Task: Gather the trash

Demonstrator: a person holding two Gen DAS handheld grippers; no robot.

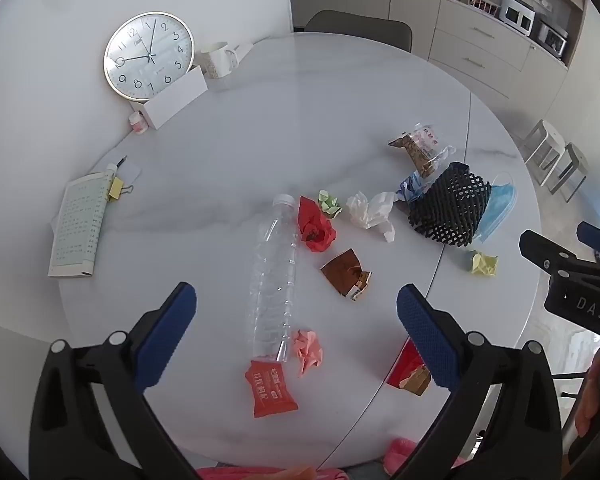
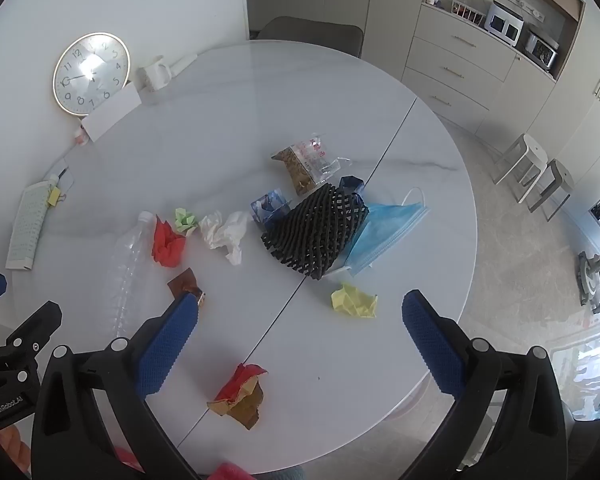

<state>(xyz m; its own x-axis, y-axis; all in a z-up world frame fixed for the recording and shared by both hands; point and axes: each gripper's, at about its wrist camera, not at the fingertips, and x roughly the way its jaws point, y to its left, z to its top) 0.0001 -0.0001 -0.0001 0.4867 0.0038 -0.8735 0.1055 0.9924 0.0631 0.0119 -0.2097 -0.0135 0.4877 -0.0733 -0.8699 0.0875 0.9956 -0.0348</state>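
Litter lies scattered on a round white table (image 1: 260,128). An empty clear plastic bottle (image 1: 274,276) lies below my left gripper (image 1: 296,304), which hangs open above it. Near it are a red wrapper (image 1: 270,394), pink crumpled paper (image 1: 308,350), red paper (image 1: 315,226), a brown wrapper (image 1: 346,272) and white tissue (image 1: 372,212). My right gripper (image 2: 300,312) is open too, above a yellow paper ball (image 2: 355,300) and a red-and-brown wrapper (image 2: 242,394). Black foam netting (image 2: 316,232) lies over a blue face mask (image 2: 384,232).
At the table's far left stand a wall clock (image 1: 148,56), a white box (image 1: 176,98) and a mug (image 1: 218,58). A notebook (image 1: 80,226) lies at the left edge. A chair (image 1: 360,28) is behind the table; stools (image 2: 536,172) stand on the floor to the right.
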